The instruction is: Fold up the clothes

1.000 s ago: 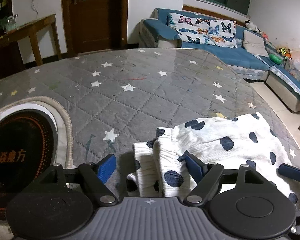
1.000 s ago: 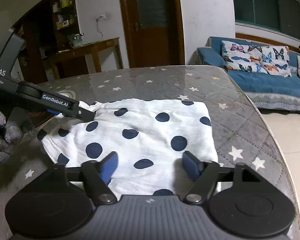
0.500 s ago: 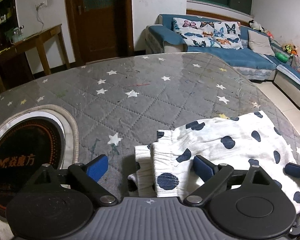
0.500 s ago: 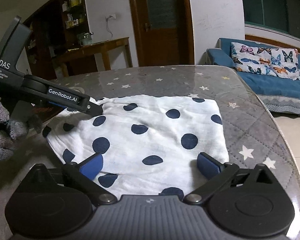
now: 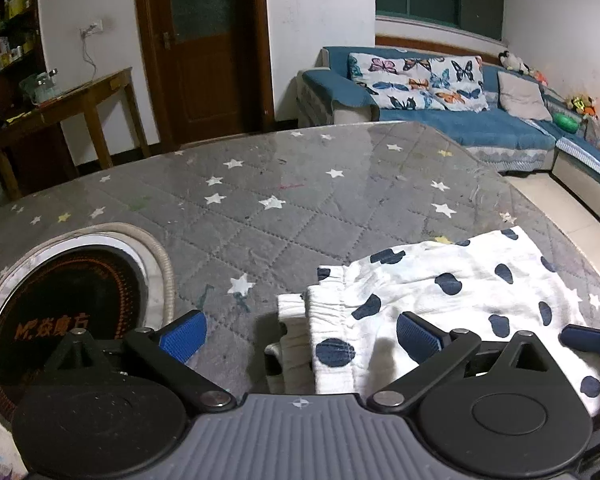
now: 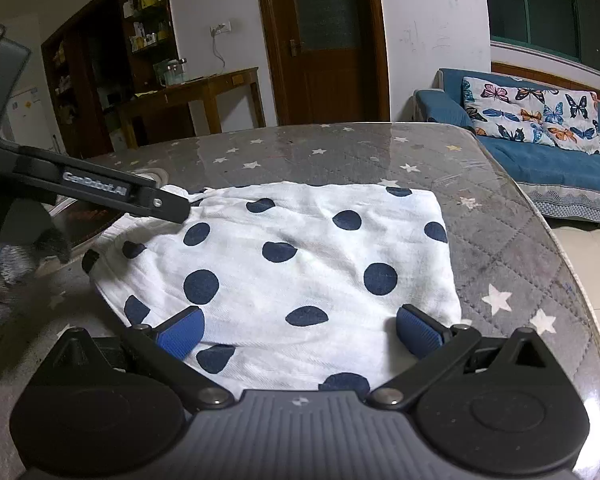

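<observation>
The table [image 5: 284, 200], covered in a grey quilted cloth with white stars, fills the middle of both views, and the white garment with dark blue dots [image 6: 300, 264] lies flat on it, at the lower right of the left wrist view and across the centre of the right wrist view. It looks already folded over into a rough rectangle, so the step in hand seems to be the letting go after a fold. The left gripper [image 5: 298, 338] is opening, its blue pads spread wide around the bunched waistband end without pressing on it; the right gripper [image 6: 298, 332] stands fully released, pads apart over the garment's near edge, holding nothing. The next move probably calls for a fresh grip on one edge for another fold, or smoothing the rumpled waistband end at the left. In the right wrist view the left gripper's black finger reaches in from the upper left to that end, so the two tools work close together. A round black hotplate [image 5: 66, 320] sits in the table at the lower left of the left wrist view, near the garment; a blue sofa [image 5: 480, 124] and a wooden side table [image 5: 72, 100] stand well behind
</observation>
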Available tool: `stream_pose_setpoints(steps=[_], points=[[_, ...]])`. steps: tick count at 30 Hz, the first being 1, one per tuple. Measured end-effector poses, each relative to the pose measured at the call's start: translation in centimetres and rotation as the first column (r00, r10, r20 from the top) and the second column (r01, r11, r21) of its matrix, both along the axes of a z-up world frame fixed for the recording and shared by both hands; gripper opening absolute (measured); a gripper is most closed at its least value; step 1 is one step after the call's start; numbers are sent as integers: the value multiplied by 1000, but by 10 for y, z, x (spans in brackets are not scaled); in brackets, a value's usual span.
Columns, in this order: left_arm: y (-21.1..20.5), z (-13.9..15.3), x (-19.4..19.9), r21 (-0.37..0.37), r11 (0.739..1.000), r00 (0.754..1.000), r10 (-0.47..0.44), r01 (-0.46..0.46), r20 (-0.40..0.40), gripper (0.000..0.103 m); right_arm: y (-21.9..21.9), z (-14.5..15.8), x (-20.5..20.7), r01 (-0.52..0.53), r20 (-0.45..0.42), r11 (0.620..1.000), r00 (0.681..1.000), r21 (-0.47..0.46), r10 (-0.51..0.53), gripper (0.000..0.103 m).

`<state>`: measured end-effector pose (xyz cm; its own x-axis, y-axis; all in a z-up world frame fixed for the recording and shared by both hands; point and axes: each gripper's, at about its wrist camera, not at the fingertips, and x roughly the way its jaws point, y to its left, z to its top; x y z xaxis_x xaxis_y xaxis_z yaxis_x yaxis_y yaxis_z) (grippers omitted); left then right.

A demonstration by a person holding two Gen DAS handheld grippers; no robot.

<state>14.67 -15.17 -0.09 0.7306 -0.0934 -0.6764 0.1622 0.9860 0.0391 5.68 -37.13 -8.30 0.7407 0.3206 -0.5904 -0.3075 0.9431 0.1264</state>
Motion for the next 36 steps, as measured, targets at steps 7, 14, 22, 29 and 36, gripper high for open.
stream_pose_setpoints(steps=[7, 14, 22, 29, 36], points=[[9, 6, -21, 5, 1000, 999, -14, 14, 31, 103, 6, 9, -19, 45, 48, 999, 998, -6, -45, 103], [14, 8, -51, 3, 999, 997, -52, 52, 56, 103, 16, 19, -48, 101, 70, 995, 992, -2, -101, 103], [28, 5, -94, -27, 996, 994, -83, 86, 76, 103, 39, 22, -91, 146, 109, 989, 984, -35, -141, 103], [38, -6, -119, -43, 995, 994, -88, 91, 65, 103, 48, 15, -115, 208, 111, 978, 972, -21, -205, 103], [41, -12, -139, -53, 995, 994, -82, 85, 68, 103, 50, 9, -131, 248, 102, 969, 964, -8, -246, 103]])
